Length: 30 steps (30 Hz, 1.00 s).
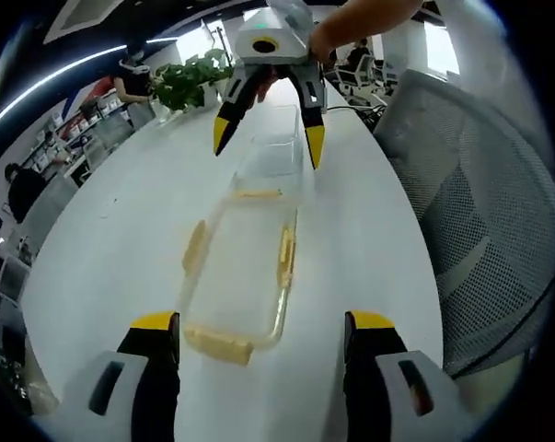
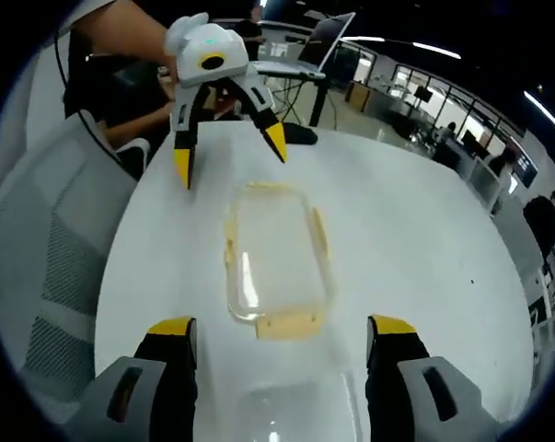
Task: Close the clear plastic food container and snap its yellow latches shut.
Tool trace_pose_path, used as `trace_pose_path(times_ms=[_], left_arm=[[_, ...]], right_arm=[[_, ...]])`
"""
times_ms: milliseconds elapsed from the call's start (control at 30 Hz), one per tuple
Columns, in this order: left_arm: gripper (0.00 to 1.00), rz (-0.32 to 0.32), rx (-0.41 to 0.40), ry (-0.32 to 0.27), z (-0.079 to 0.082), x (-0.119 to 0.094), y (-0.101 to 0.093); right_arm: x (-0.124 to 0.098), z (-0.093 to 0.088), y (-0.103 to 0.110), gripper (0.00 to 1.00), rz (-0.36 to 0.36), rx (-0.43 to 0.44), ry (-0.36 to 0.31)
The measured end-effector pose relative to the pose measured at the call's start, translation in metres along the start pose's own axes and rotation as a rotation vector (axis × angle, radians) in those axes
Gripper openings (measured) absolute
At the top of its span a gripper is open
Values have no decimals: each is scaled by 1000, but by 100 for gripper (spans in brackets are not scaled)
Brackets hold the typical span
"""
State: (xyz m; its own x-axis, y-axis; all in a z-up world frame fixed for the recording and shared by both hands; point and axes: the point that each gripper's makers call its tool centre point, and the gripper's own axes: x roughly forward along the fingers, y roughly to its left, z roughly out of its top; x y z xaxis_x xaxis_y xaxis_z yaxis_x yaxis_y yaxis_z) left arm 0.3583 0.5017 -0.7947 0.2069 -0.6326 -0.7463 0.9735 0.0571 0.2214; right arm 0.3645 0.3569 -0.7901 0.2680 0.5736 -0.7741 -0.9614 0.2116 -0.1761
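Hovering with jaws spread wide and holding nothing, the left hand-held gripper (image 1: 259,345) is facing the right hand-held gripper (image 1: 265,135), equally wide and empty. Between them the lid (image 1: 240,272) with yellow latches (image 1: 219,344) is lying beside the clear container (image 1: 275,152) on the white desk (image 1: 121,239). Closing is not yet begun; next, I judge, the lid needs grasping and lifting over.

we are in an open-plan office: a long white counter (image 1: 148,212), mesh chair (image 1: 484,230), laptop (image 2: 325,44), potted plant (image 1: 190,81), desks and ceiling strip lights.
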Motion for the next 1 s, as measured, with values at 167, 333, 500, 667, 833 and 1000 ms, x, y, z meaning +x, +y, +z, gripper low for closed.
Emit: trace_pose_path(times_ms=[167,333,500,667,833,1000], left_arm=[[72,-13,2,9,-4,2,4],[72,-23,19,28,-7,2,11],[72,-43,51,60,-9,4,17],[71,-90,49,104,-14,8,18],[69,-114,61,135,-15,9,20],[67,-126,63,144,-15,11,23]], right_arm=[[6,1,-4,75,24,-5,23],[12,-1,-2,75,58,-17,55],[18,-3,0,75,98,-18,87],[22,-9,1,73,132,-3,123],[25,-16,0,72,158,-3,153],[28,-19,1,72,179,-23,188]])
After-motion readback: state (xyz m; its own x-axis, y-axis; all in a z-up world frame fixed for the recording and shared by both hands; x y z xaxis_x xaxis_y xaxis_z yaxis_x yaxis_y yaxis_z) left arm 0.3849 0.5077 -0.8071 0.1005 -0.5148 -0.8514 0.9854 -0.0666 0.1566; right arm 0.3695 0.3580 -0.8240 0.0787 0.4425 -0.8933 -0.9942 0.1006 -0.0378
